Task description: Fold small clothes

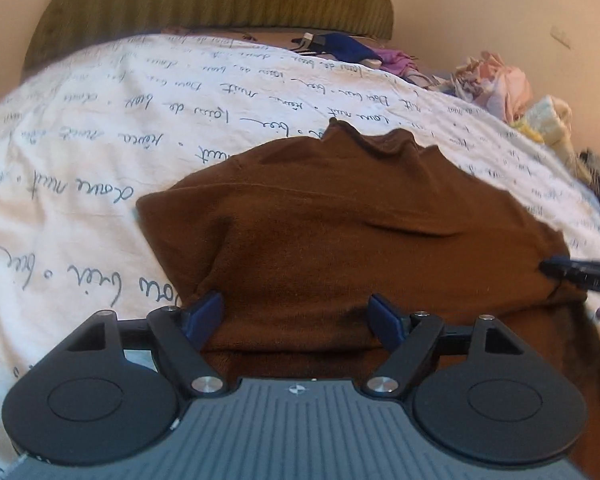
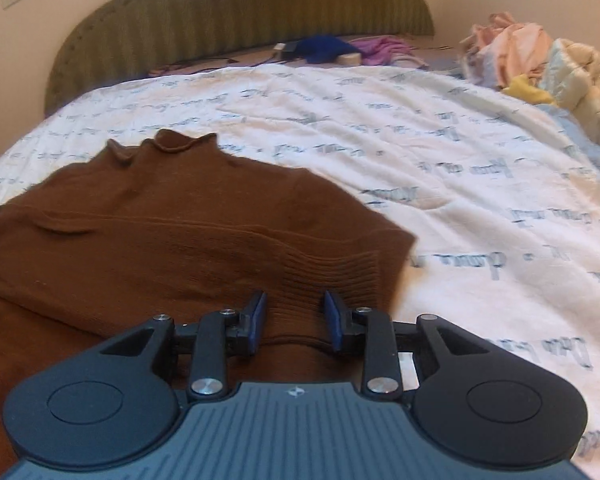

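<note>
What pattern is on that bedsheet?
The bedsheet is white with dark handwritten script, sharpest in the left wrist view.

One brown sweater (image 1: 340,232); two hand-held grippers, left (image 1: 296,316), right (image 2: 294,316); one white bedspread (image 2: 420,160); one green headboard (image 2: 240,12).

Matt brown knit sweater (image 2: 172,248), cotton bedsheet (image 2: 420,152)

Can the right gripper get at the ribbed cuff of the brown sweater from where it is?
Probably yes. The right gripper is open with the ribbed cuff of the brown sweater lying just ahead between its fingers, nothing covering it.
</note>
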